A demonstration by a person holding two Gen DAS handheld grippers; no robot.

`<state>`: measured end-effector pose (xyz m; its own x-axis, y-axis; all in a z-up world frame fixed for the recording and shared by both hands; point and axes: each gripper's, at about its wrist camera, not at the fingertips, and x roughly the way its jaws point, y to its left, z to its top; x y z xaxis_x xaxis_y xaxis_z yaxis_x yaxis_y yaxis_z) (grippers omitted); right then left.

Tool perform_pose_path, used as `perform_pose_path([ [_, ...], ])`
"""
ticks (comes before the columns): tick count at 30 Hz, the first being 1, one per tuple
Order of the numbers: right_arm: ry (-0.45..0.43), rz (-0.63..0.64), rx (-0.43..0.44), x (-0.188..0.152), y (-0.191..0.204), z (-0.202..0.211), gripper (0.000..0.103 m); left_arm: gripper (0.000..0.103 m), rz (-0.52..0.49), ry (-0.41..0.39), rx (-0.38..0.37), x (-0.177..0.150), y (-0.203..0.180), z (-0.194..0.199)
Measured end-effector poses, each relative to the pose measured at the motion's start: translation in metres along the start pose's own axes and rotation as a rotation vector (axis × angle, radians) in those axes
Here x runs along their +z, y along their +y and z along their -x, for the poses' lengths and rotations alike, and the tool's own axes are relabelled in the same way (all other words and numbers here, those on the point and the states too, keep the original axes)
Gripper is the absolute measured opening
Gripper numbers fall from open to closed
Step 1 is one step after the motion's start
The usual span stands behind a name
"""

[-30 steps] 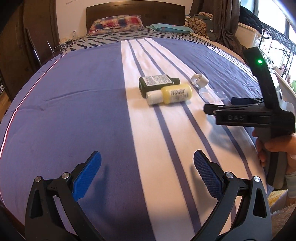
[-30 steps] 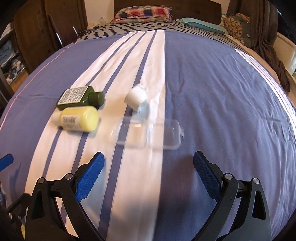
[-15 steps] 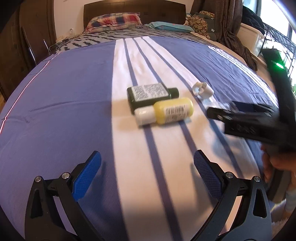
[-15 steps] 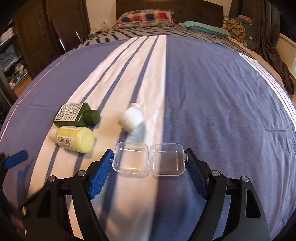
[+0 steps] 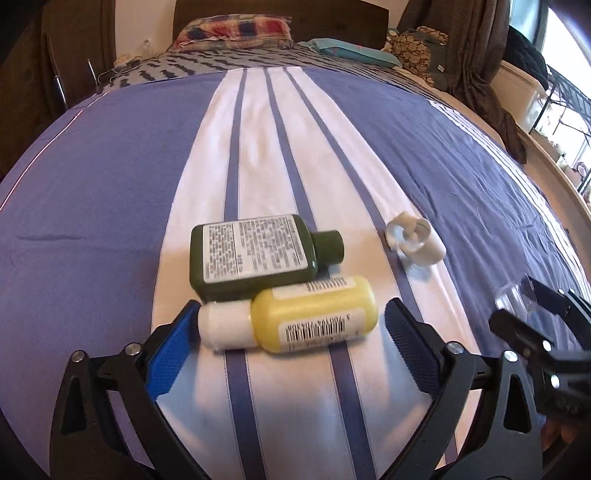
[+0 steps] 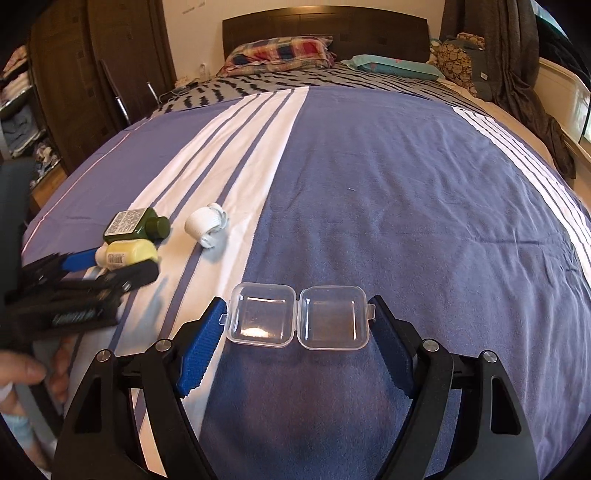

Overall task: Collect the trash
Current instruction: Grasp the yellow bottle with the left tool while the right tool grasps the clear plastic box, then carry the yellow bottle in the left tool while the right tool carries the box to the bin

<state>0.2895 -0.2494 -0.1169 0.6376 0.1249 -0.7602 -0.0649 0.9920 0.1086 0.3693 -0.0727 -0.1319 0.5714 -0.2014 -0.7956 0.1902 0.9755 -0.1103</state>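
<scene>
Both wrist views look down the bed (image 5: 110, 192), sharing the bottles (image 6: 136, 225).

Bright daylight from the right-hand window (image 5: 561, 22), strong fisheye bending, dark blurred corners.

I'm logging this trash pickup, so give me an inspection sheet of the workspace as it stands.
Surface: striped bedspread, wrinkled.
Job's things: yellow bottle lying against green bottle; white cap apart; clear hinged case lying open.
Clutter: nothing seen.
Grippers: left gripper jaws just closing around yellow bottle, pads not yet pressing; right gripper shut on the case's ends.
Cables: cords near the headboard, unclear.
Surroundings: pillows, wardrobe, curtain.
</scene>
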Motion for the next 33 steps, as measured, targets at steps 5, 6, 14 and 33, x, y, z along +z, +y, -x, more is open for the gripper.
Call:
perform_pose_path([
  [5,-0.004,0.008,0.008,-0.006,0.001,0.005,0.079,0.081,-0.012,0.0,0.011,-0.002,0.001,0.003],
  [6,-0.005,0.006,0.012,-0.007,0.001,0.007,0.079,0.081,-0.02,0.001,0.015,-0.005,0.0,0.005],
  [14,-0.009,0.023,0.008,-0.025,0.011,0.032,0.079,0.081,-0.08,-0.003,-0.022,-0.047,-0.009,0.041],
  [33,-0.116,0.052,0.02,-0.091,0.056,0.144,0.079,0.081,-0.116,-0.128,-0.045,-0.134,-0.014,0.173],
])
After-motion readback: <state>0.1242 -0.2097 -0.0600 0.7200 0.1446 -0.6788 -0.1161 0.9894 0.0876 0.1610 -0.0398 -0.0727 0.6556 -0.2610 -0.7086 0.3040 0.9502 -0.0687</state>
